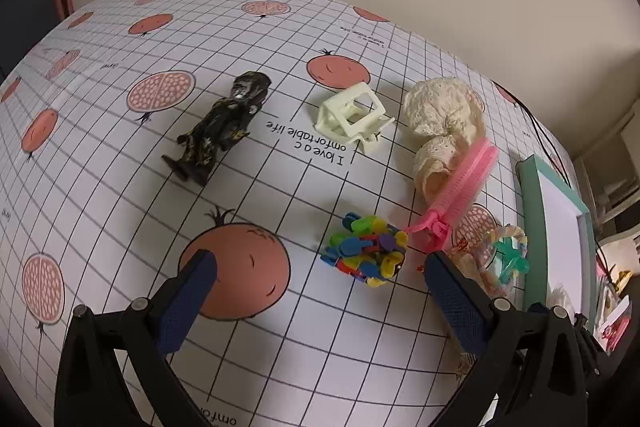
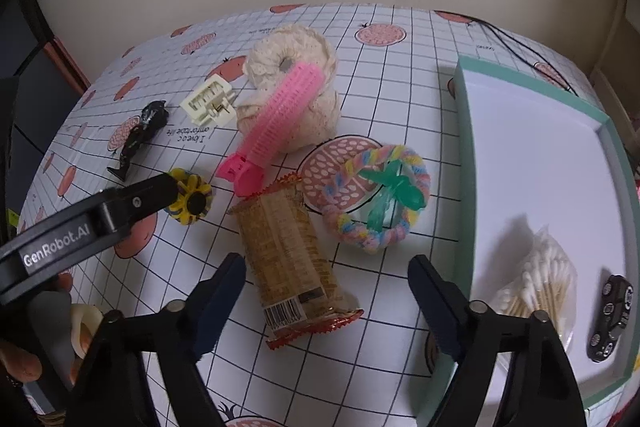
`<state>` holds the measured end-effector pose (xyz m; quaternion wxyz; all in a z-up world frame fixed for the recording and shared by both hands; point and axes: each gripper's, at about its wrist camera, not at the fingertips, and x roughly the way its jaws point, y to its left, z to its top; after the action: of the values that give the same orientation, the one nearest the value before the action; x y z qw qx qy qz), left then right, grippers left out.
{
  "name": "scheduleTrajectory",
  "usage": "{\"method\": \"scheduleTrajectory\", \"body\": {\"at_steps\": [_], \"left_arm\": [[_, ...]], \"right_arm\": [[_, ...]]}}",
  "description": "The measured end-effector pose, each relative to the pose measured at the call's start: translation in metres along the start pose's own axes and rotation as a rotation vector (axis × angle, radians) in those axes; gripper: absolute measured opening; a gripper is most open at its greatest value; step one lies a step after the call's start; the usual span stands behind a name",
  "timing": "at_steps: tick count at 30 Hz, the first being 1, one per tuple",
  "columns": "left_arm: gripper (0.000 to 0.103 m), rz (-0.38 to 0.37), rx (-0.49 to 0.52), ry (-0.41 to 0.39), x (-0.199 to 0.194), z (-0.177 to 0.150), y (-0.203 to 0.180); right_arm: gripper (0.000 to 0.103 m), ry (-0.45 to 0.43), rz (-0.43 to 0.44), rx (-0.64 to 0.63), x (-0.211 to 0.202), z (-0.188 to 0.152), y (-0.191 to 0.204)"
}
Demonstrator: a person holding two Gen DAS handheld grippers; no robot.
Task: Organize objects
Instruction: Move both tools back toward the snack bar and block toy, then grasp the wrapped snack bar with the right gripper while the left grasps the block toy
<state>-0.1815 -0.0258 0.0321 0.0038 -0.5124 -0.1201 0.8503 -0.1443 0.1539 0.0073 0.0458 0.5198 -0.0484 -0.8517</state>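
Observation:
On the gridded tablecloth lie a black figurine (image 1: 222,125) (image 2: 138,139), a cream hair claw (image 1: 352,115) (image 2: 208,101), a cream lace scrunchie (image 1: 442,115) (image 2: 292,99), a pink hair roller clip (image 1: 456,195) (image 2: 272,123), a multicoloured clip ball (image 1: 366,251) (image 2: 190,197), a cracker packet (image 2: 292,259) and a pastel rope ring with a green bow (image 2: 378,197) (image 1: 506,255). My left gripper (image 1: 320,269) is open just before the clip ball; it also shows in the right wrist view (image 2: 160,193). My right gripper (image 2: 326,277) is open around the packet's near end.
A teal-rimmed white tray (image 2: 466,163) (image 1: 532,223) at the right holds a bag of cotton swabs (image 2: 536,283) and a small black toy car (image 2: 610,317). A black cable (image 2: 516,51) runs along the table's far right. A beige wall stands behind.

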Motion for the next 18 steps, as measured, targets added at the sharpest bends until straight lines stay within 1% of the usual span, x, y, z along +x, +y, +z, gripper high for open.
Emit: {"method": "scheduleTrajectory", "body": {"at_steps": [6, 11, 13, 16, 18], "left_arm": [[0.103, -0.006, -0.004, 0.003, 0.007, 0.001, 0.002], [0.103, -0.024, 0.007, 0.001, 0.012, 0.002, -0.002], [0.102, -0.026, 0.016, -0.005, 0.012, 0.002, -0.005], [0.099, -0.035, 0.026, -0.010, 0.014, 0.003, -0.009], [0.098, -0.036, 0.035, -0.010, 0.015, 0.002, -0.012]], "right_arm": [[0.074, 0.019, 0.022, 0.001, 0.006, 0.000, 0.003], [0.064, 0.029, 0.036, -0.011, 0.007, 0.000, 0.007], [0.061, 0.033, 0.040, -0.019, 0.008, 0.000, 0.009], [0.053, 0.038, 0.040, -0.024, 0.009, 0.000, 0.010], [0.050, 0.037, 0.037, -0.020, 0.008, 0.001, 0.009]]}}
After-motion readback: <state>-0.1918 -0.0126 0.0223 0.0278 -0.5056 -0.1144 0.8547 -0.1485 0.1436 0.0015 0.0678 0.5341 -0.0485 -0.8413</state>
